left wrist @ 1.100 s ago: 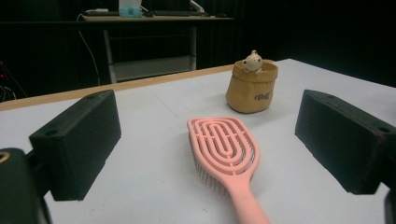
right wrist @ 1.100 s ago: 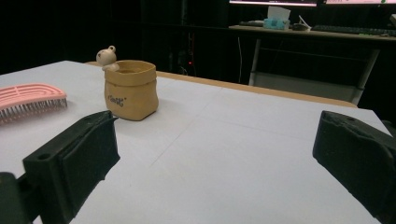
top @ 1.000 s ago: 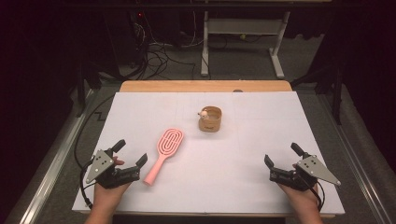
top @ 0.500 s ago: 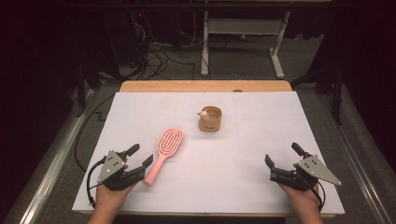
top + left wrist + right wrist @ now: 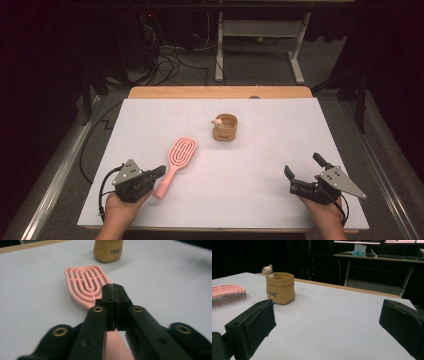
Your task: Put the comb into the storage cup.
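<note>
Pink hairbrush (image 5: 176, 160) lies on white table (image 5: 270, 150), dark room behind

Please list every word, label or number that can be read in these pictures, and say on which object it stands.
Dark print on the front of the tan pot: a short word, too blurred to read.
Pink brush: no writing seen.
Monitors at the back: too small to read.
</note>
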A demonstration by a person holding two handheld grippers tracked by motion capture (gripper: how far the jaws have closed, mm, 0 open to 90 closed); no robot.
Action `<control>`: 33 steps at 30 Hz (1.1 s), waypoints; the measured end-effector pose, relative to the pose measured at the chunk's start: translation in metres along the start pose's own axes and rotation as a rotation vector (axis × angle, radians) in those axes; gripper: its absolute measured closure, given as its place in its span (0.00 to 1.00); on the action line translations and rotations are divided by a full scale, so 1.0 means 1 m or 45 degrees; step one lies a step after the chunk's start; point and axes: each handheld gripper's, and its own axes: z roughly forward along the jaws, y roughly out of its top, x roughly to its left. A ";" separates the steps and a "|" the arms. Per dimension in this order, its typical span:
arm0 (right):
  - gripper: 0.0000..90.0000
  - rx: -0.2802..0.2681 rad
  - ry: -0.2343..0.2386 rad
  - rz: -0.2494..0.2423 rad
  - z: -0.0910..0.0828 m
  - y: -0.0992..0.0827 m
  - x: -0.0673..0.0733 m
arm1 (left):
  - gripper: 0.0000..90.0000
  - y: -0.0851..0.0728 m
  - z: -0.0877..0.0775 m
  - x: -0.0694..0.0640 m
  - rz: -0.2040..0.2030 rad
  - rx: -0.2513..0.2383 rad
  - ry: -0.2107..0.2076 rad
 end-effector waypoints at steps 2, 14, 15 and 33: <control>0.01 0.002 0.002 0.000 0.001 0.000 0.000 | 0.98 0.000 0.001 -0.002 0.009 0.016 -0.008; 0.01 -0.001 -0.002 0.012 0.000 0.000 -0.001 | 0.98 0.002 0.016 -0.014 0.062 0.233 -0.017; 0.01 -0.004 0.000 0.014 0.000 0.000 -0.001 | 0.98 0.002 0.019 -0.016 0.072 0.267 -0.042; 0.02 0.000 -0.001 0.009 0.000 0.000 0.000 | 0.98 0.003 0.032 -0.027 0.220 0.462 0.073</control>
